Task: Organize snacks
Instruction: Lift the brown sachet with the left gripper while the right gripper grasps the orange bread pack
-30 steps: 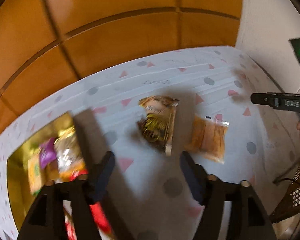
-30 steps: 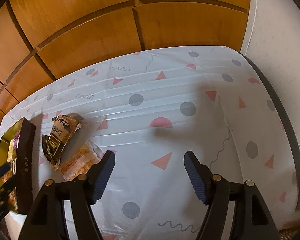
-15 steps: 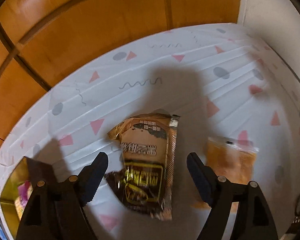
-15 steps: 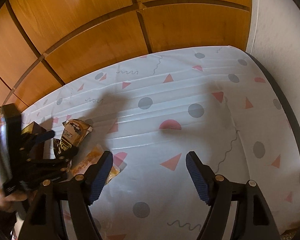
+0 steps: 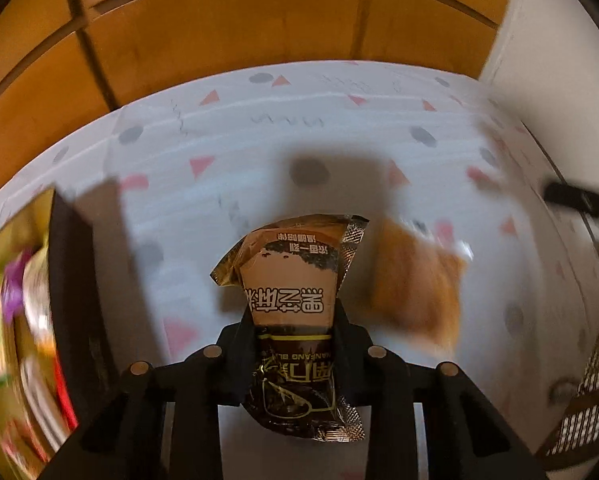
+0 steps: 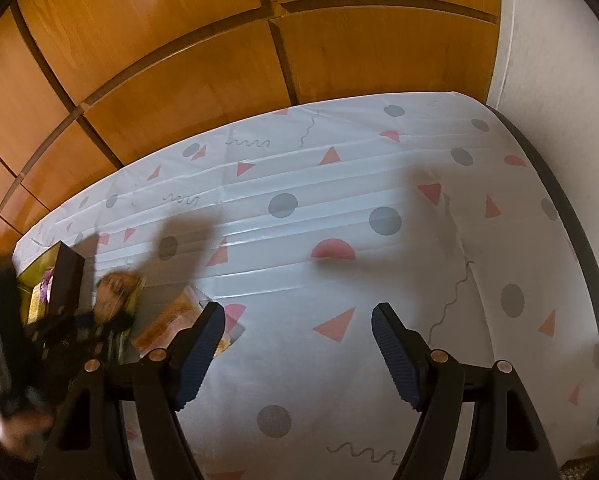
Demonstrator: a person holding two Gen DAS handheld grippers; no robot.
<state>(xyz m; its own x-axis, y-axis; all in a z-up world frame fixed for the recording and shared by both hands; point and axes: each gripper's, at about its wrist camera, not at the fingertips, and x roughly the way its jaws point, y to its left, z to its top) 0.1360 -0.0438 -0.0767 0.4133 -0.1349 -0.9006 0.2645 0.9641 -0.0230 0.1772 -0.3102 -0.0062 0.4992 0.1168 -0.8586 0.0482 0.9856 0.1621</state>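
A brown snack packet (image 5: 295, 304) with printed characters stands between the fingers of my left gripper (image 5: 293, 320). The jaws are closing and pinch the packet's middle. An orange packet (image 5: 415, 292) lies flat on the cloth just right of it. The dark-walled box (image 5: 71, 280) with several snacks in it sits at the left. In the right wrist view my right gripper (image 6: 297, 320) hangs open over bare cloth with nothing between its fingers. The orange packet (image 6: 171, 320) lies beside its left finger, and the blurred left gripper (image 6: 95, 324) holds the brown packet (image 6: 113, 292) by the box (image 6: 65, 276).
A white tablecloth (image 6: 339, 200) with pink triangles and grey dots covers the table. Wooden panels rise behind it and a white wall (image 6: 559, 80) stands at the right. A person's hand (image 6: 15, 428) shows blurred at the lower left.
My left gripper came down over the brown packet and its jaws went from wide apart to pinching it. The right gripper stayed still and open.
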